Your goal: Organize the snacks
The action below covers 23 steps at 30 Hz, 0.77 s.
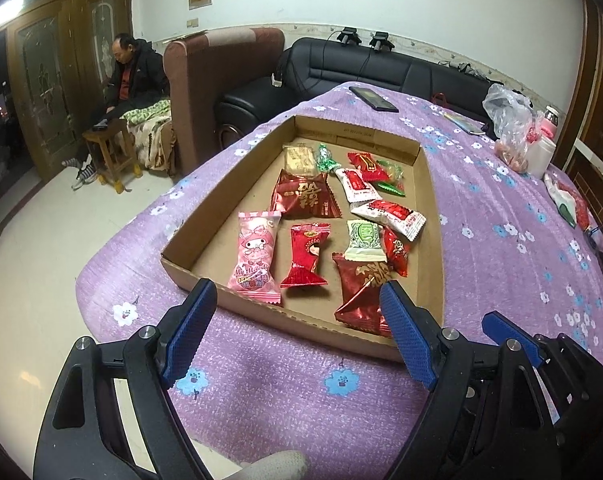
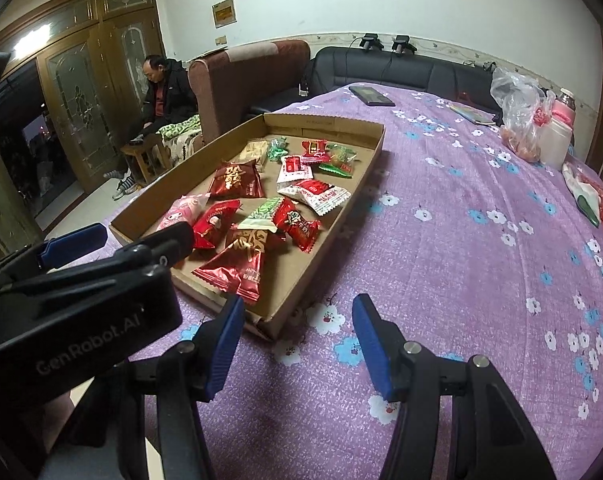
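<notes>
our left gripper point(image 1: 297, 300) hangs with jaws spread and nothing between them, tips at the near rim of the cardboard tray point(image 1: 189, 236). our right gripper point(image 2: 297, 316) is likewise spread and empty, hovering over the purple floral cloth point(image 2: 461, 240) just off the tray's near right corner. the snacks point(image 1: 341, 208) all lie inside the tray — loosely scattered, some overlapping. nearest the left tool: a dark red foil pack point(image 1: 361, 292) ahead and slightly right, long axis running away from us; a pink packet point(image 1: 257, 256) ahead-left, lying the same way. the left hand is the nearer one. this fits snacks already gathered in the tray, or snacks awaiting sorting — we cannot tell which.
</notes>
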Available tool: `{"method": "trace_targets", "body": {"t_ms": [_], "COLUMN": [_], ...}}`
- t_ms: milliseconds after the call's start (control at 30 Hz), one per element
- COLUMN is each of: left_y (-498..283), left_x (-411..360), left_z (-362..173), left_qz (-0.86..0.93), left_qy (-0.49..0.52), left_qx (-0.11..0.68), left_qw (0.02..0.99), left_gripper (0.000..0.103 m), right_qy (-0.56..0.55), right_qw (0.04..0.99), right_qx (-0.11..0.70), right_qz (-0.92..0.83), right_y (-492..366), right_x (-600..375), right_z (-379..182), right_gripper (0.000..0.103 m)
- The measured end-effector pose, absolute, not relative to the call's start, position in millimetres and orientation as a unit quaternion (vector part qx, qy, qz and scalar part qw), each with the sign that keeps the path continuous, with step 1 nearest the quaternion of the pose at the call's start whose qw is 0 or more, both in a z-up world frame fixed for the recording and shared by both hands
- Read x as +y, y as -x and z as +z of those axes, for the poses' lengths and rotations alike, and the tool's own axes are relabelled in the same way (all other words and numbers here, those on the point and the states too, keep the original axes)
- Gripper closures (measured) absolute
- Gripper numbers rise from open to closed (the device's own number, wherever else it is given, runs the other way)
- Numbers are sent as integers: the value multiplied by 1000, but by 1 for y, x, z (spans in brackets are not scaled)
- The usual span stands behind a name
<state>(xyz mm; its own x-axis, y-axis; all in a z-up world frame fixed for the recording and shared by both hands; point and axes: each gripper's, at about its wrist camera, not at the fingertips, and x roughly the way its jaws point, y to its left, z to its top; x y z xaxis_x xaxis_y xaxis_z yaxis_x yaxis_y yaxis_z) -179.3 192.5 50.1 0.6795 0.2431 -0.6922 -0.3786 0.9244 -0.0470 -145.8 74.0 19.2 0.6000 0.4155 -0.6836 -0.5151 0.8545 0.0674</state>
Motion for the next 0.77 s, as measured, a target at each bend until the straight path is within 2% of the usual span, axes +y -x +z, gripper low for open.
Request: {"method": "trace_targets", "body": {"t_ms": [200, 767], "left_y": [177, 179], "left_x": [197, 202], "left_z": [46, 55], "left_qz": [167, 196], "left_qy": [100, 98], "left_qx": [369, 361], "left_qw": [909, 907], "left_gripper": [19, 19], "right_qy": [84, 90], "right_qw": [896, 899], "right_qx": [352, 341], "right_qz": [256, 261], "right_y": [148, 151], "right_x": [77, 77], "right_z": [19, 26], "right_gripper": [41, 41]}}
